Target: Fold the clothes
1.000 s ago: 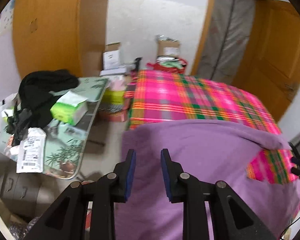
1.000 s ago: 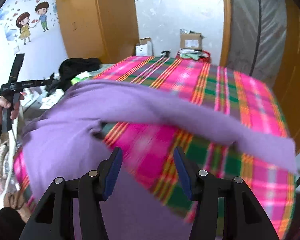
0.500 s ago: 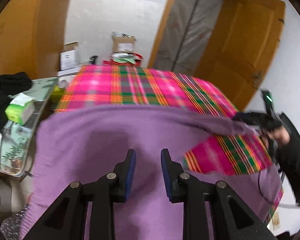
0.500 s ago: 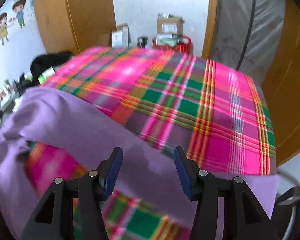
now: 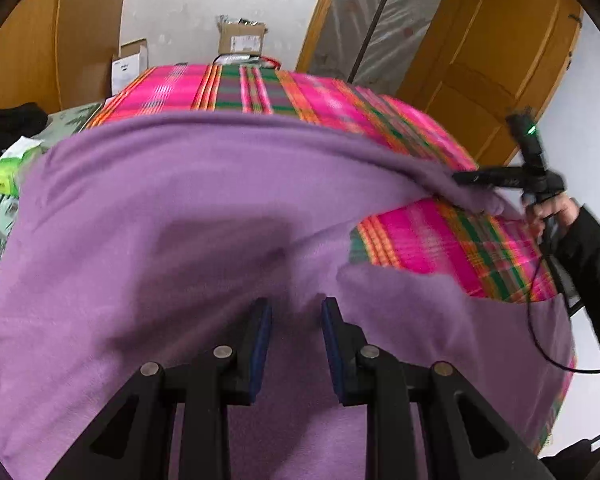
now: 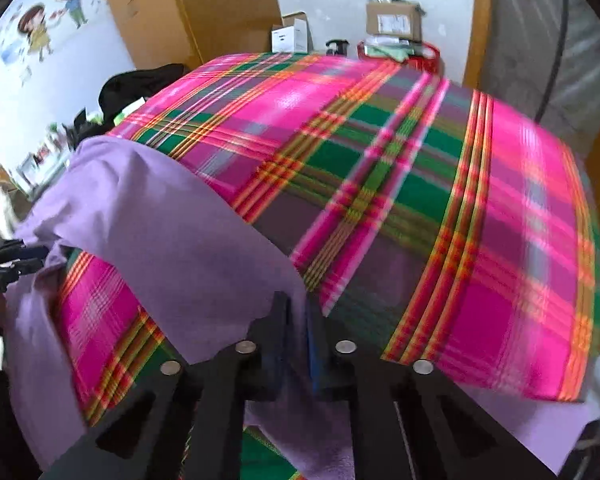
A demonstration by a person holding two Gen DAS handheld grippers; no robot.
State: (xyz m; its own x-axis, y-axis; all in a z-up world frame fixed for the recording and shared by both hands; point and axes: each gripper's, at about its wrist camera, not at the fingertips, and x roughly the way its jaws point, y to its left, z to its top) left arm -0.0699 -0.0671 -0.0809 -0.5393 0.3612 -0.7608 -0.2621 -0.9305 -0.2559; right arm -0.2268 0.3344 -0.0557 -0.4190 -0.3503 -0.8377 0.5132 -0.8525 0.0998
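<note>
A purple garment lies spread over the near part of a table covered with a pink and green plaid cloth. My left gripper is open just above the garment's body, nothing between its blue pads. My right gripper is shut on the purple sleeve, which runs from its jaws to the left across the plaid cloth. In the left wrist view the right gripper pinches the sleeve end at the right.
A side table at the left holds a green tissue pack and black clothing. Cardboard boxes stand behind the table by the wall. A wooden door is at the right.
My right gripper went from open above the cloth to shut on the purple sleeve. My left gripper swung right, from the table's left edge to over the garment's body, still open.
</note>
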